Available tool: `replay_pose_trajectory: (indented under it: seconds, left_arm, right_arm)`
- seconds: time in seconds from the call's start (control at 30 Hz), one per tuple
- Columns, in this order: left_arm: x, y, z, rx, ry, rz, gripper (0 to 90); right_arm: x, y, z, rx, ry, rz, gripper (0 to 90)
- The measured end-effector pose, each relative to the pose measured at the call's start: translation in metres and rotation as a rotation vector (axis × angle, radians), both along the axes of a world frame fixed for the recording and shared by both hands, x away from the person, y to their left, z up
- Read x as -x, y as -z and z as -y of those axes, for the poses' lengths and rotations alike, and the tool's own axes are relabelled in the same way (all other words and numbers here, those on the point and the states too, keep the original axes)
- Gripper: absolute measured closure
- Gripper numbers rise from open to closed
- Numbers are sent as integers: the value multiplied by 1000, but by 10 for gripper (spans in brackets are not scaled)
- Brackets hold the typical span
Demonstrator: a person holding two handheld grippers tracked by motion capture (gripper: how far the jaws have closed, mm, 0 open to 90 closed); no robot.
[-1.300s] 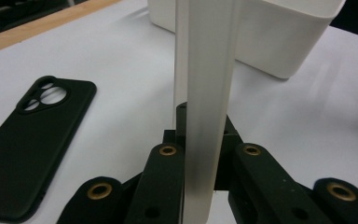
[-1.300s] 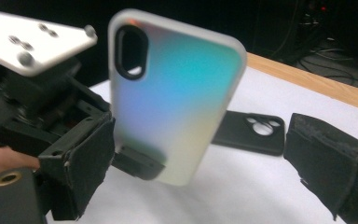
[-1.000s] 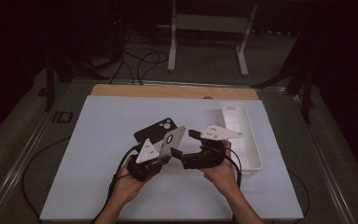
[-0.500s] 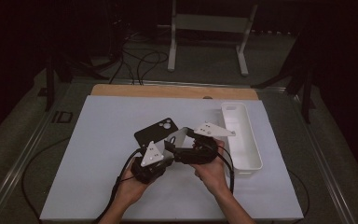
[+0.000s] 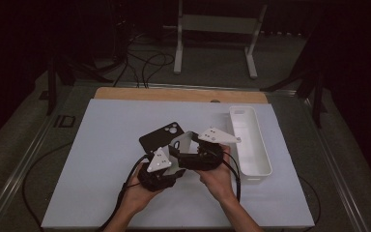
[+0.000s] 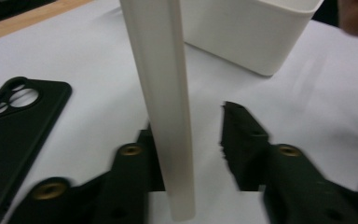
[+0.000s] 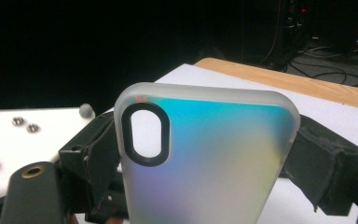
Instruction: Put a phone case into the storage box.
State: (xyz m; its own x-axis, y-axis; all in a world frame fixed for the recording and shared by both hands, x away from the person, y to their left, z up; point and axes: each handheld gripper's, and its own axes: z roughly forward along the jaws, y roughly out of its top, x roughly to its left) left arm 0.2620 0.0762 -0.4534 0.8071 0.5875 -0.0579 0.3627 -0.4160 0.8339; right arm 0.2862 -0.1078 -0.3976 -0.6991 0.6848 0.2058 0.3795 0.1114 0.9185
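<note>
A frosted, iridescent phone case [image 7: 200, 186] with an oval black-rimmed camera hole stands upright between the pads of my right gripper [image 7: 212, 158], which is shut across its width. In the high view the case [image 5: 182, 140] sits at mid-table between both hands. My left gripper [image 6: 191, 128] sees the case [image 6: 161, 84] edge-on between its jaws. Those jaws have just been opening: one jaw lies beside the case and the other stands clear of it. In the high view my left gripper [image 5: 174, 155] and my right gripper [image 5: 184, 150] meet at the case.
A black phone case [image 5: 162, 137] lies flat on the white mat just behind the grippers, and shows at the left [image 6: 14, 121] in the left gripper view. A long white tray [image 5: 249, 145] stands to the right. The table's wooden edge [image 5: 178, 94] runs along the back.
My right gripper has shifted a little to the left, closer to the left gripper. The frosted case stays between them. The black case and the tray have not moved.
</note>
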Motion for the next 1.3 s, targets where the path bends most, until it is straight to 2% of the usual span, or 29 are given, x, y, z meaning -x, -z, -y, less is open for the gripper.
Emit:
replay_pose_trajectory:
  seconds: [0.3,0.53,0.67,0.83,0.9,0.93,1.3]
  left_arm:
    - [-1,-12,-18,26,-101,47,175]
    - [-2,-17,-40,34,-169,70,22]
    - [1,-16,-55,43,-213,102,9]
    - [2,-11,-76,43,-274,107,7]
    - [2,-11,-76,43,-274,107,7]
    - [4,-4,-88,42,-318,118,7]
    - [11,19,-115,32,-395,118,6]
  right_arm:
    - [-2,-1,7,18,12,6,166]
    - [-5,-1,12,23,19,-1,166]
    - [-6,0,15,35,19,1,166]
    - [-7,1,20,38,31,1,165]
    - [-7,1,21,37,33,2,165]
    - [-7,1,22,38,38,8,165]
    - [-6,0,24,58,45,17,165]
